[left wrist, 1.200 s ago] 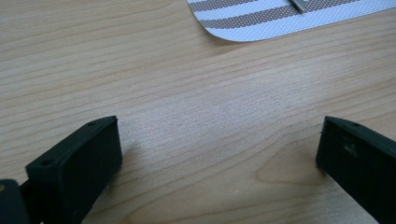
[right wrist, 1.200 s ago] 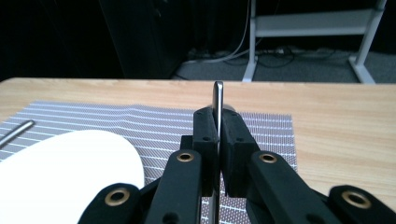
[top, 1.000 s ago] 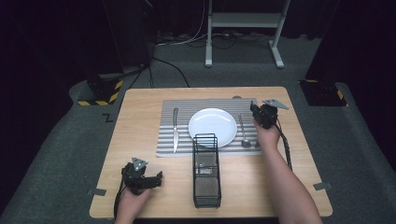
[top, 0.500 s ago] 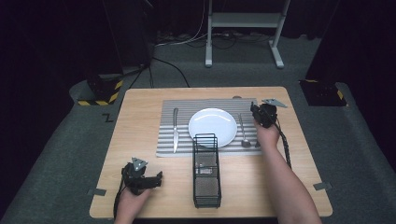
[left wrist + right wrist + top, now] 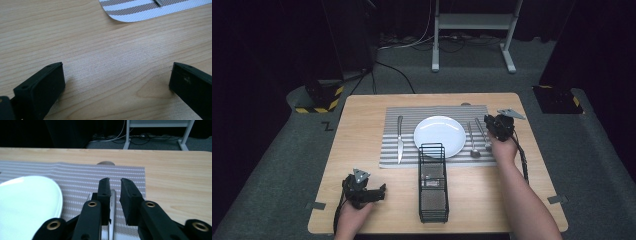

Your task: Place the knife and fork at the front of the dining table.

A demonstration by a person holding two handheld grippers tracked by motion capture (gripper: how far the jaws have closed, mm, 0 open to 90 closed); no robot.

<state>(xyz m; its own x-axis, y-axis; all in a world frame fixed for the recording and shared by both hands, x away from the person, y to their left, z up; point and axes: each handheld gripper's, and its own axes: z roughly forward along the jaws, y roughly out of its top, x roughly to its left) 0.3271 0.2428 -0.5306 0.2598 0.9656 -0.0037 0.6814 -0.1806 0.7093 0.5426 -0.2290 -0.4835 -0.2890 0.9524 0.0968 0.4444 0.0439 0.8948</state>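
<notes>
Fingers [image 5: 105, 192] of the right gripper [image 5: 115, 192], just opening, straddle a fork handle [image 5: 113, 205].

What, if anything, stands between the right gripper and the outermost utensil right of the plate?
Nothing visible does. The right gripper, whose jaws have just been opening, hangs directly over the utensil, and its silver handle lies between the jaws, apparently unpressed.

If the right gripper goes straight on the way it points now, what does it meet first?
Probably the striped placemat beyond the utensil handle lying between its jaws; right gripper points low over it, though depth is unclear.
</notes>
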